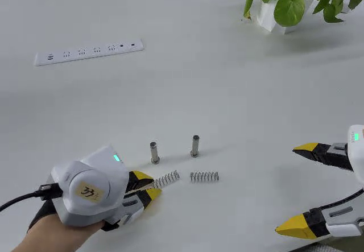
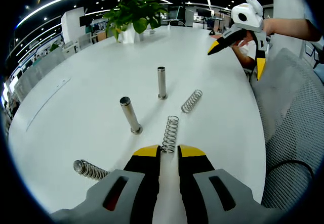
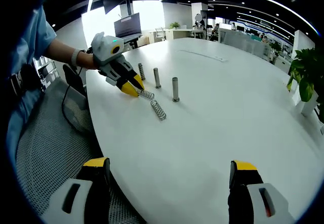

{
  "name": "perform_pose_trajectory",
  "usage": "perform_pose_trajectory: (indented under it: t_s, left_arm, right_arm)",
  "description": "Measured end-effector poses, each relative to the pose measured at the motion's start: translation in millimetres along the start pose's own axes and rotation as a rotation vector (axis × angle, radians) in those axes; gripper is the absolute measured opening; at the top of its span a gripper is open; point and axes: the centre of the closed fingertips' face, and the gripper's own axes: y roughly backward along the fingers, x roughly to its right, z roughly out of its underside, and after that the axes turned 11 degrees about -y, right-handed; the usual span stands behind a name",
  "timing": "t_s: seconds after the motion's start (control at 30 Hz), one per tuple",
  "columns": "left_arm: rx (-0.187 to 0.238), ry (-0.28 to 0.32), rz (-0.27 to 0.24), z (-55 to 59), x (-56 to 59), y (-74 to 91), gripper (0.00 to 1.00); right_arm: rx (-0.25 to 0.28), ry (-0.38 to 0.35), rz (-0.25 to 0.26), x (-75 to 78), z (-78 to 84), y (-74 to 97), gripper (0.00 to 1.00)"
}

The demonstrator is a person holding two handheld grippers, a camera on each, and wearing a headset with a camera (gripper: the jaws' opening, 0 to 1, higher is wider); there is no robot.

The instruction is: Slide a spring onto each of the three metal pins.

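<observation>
Two bare metal pins (image 1: 154,152) (image 1: 195,146) stand upright on the white table (image 1: 227,93). A third pin (image 2: 88,169) with a spring around it stands at the lower left of the left gripper view. One loose spring (image 1: 204,176) lies flat right of the pins. Another spring (image 1: 166,179) lies slanted, its near end between the yellow tips of my left gripper (image 1: 150,186), whose jaws stand narrowly apart around it (image 2: 168,150). My right gripper (image 1: 298,186) hovers wide open at the right with nothing in it (image 3: 169,164).
A white power strip (image 1: 88,52) lies at the far left. A potted plant (image 1: 290,1) stands at the far right corner. A grey mesh chair (image 2: 293,133) sits just off the table's curved edge near the person.
</observation>
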Motion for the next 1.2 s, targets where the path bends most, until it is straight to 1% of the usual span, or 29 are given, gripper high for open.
perform_pose_trajectory:
  t_s: [0.13,0.27,0.4,0.47,0.63,0.73,0.83,0.97,1.0,1.07,1.17,1.2]
  left_arm:
    - [0.006,-0.001,-0.001,-2.4,0.2,-1.2,0.09]
    - [-0.001,-0.006,-0.005,-1.4,-1.3,-1.7,0.08]
    - [0.001,-0.002,-0.005,-0.5,-1.9,-2.6,0.08]
    - [-0.007,-0.004,-0.009,1.3,-2.4,-3.2,0.07]
    - [-0.002,-0.001,-0.018,0.7,-3.7,-3.4,0.07]
    - [-0.001,0.004,-0.028,0.7,-5.1,-3.4,0.07]
    - [0.017,0.019,-0.036,-2.0,-6.6,-2.3,0.07]
    - [0.022,0.023,-0.042,-3.4,-7.6,-0.7,0.07]
    - [0.031,0.026,-0.048,-4.7,-8.8,0.2,0.07]
    - [0.044,0.054,-0.047,-6.6,-9.6,1.7,0.07]
    - [0.056,0.056,-0.05,-10.6,-8.8,5.0,0.07]
    - [0.063,0.057,-0.049,-12.4,-7.9,6.3,0.07]
  right_arm:
    - [0.001,-0.002,0.0,-1.1,-0.4,0.3,0.98]
    - [0.003,-0.005,-0.003,-2.9,-0.7,-0.1,0.98]
    - [0.003,-0.008,-0.003,-3.8,-0.9,-0.5,0.98]
    - [0.005,-0.009,-0.003,-4.2,-1.3,-0.8,0.98]
    - [0.005,-0.009,-0.004,-5.3,-1.7,-1.5,0.98]
    - [0.002,-0.008,-0.005,-2.5,0.2,-2.1,0.98]
    - [-0.002,-0.006,-0.006,-3.9,0.8,-2.4,0.98]
    - [-0.001,-0.004,-0.01,-6.7,-0.1,-3.5,0.97]
    - [-0.001,-0.004,-0.011,-7.7,-0.8,-4.0,0.97]
    - [0.0,-0.002,-0.013,-9.3,-2.0,-4.8,0.97]
    - [0.002,0.002,-0.02,-12.7,-4.4,-6.1,0.97]
    - [0.003,0.003,-0.023,-11.3,-4.4,-6.7,0.97]
